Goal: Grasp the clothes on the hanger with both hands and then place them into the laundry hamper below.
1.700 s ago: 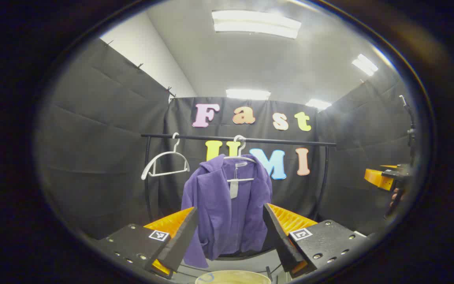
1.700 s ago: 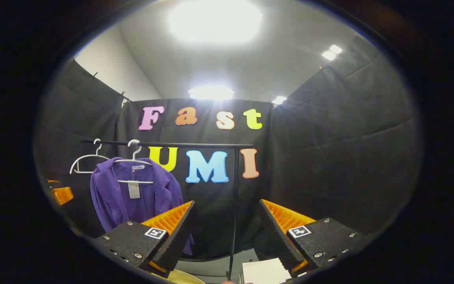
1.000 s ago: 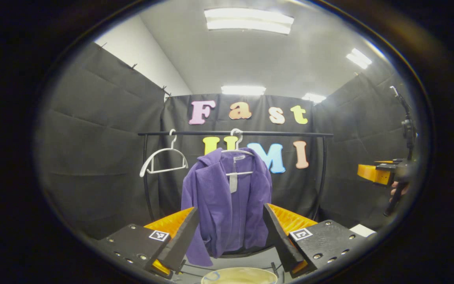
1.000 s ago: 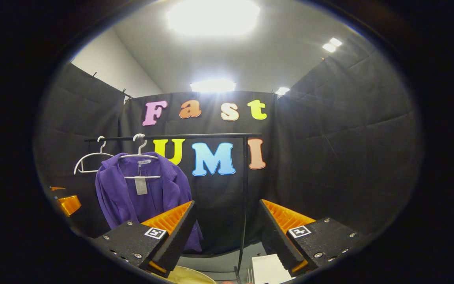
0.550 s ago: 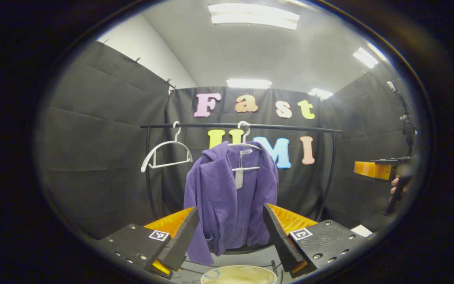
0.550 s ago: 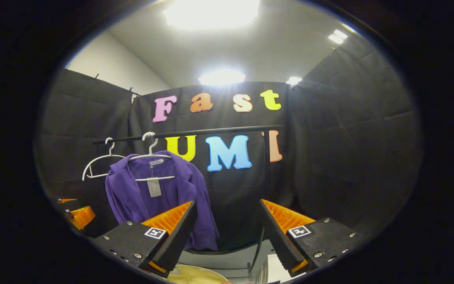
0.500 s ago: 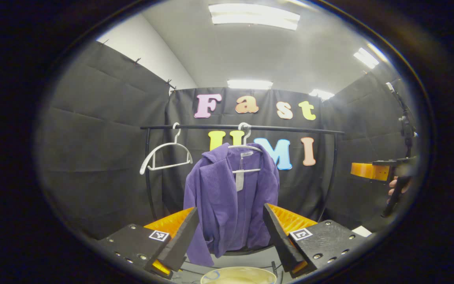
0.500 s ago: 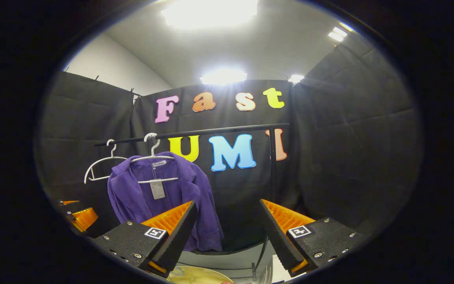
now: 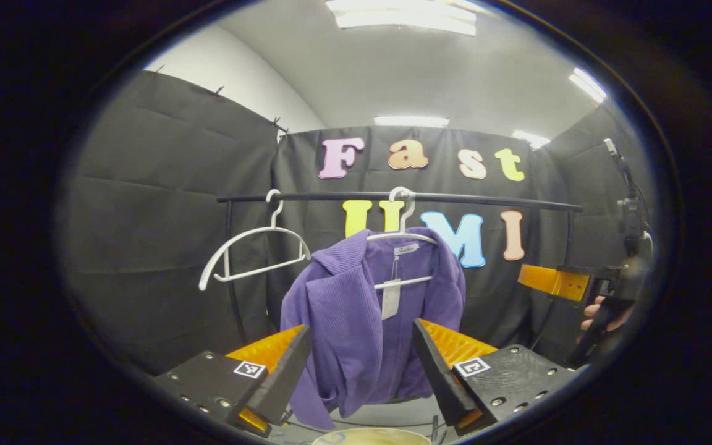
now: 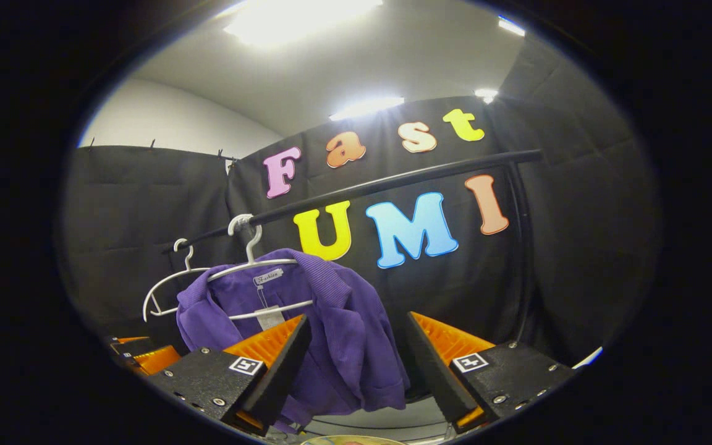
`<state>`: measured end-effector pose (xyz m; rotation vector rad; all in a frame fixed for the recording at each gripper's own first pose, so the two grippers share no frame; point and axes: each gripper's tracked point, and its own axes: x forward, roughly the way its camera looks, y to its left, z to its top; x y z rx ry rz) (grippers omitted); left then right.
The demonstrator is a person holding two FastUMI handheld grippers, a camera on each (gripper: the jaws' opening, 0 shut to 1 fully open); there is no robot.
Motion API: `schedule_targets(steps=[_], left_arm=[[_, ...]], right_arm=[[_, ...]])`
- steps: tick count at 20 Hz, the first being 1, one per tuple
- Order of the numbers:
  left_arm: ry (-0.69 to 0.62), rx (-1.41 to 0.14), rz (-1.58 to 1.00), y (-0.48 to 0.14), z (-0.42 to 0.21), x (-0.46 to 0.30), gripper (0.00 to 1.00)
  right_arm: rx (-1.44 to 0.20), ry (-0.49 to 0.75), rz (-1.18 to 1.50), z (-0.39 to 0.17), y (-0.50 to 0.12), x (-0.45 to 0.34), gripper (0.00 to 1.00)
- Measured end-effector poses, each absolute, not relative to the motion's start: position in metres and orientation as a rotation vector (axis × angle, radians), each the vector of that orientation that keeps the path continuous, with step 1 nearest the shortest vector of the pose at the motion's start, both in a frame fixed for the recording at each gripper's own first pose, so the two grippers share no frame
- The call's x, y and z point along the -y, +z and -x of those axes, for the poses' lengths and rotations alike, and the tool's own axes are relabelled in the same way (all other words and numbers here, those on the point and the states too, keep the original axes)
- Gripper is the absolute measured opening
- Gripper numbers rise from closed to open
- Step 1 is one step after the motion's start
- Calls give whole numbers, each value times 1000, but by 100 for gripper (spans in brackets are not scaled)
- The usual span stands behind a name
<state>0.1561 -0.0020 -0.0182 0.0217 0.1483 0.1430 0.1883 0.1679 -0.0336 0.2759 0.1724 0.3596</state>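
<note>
At the centre of the left gripper view we see the purple jacket, a ribbed, soft-looking fabric with a folded collar and a pale tag dangling at the neck. It hangs on a thin white hanger hooked over the round black rail that runs across the middle of the frame. In the right gripper view we find the same jacket at lower centre-left, draped over its hanger below the slanting rail. Left of it in both views hangs a bare white hanger, curved like shoulders. At the bottom edge of the left gripper view we make out the pale round rim of the laundry hamper, directly under the jacket.

Our left gripper is spread wide, its two ridged wedge-shaped fingers framing the jacket's lower half without touching it. Our right gripper is equally wide apart and holds nothing, with the jacket's hem showing between its fingers. At the right edge of the left gripper view we see that right gripper held by a hand.
</note>
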Motion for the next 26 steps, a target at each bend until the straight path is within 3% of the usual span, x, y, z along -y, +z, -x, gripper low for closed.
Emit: schedule_targets(steps=[2,6,8,9,10,11,12,18,20,21,22,23,26], left_arm=[[183,-195,-31,-34,-180,-1,90],[238,-235,-6,-56,-225,-3,99],[270,-254,32,-67,-241,-9,94],[289,-265,44,-72,-248,-12,99],[308,-273,50,-75,-256,-16,94],[328,-274,51,-77,-262,-20,99],[350,-272,51,-78,-266,-23,95],[495,-227,83,-79,-288,-38,94],[523,-242,90,-83,-295,-39,94],[533,-238,91,-82,-299,-39,99],[547,-234,81,-81,-300,-42,95],[566,-234,68,-82,-300,-45,99],[590,-234,41,-81,-298,-50,79]], right_arm=[[-186,387,-288,-210,-45,-185,95],[-270,466,-289,-252,-75,-227,95],[-313,499,-284,-267,-89,-244,95],[-326,506,-283,-275,-94,-250,95],[-337,511,-281,-281,-99,-253,95],[-344,515,-278,-285,-103,-256,95],[-345,518,-277,-292,-107,-259,95],[-353,513,-267,-318,-123,-271,95],[-336,510,-229,-329,-127,-270,95],[-323,514,-222,-333,-125,-271,95],[-315,525,-221,-334,-124,-275,95],[-310,537,-220,-334,-125,-279,95],[-298,552,-232,-335,-126,-280,94]])
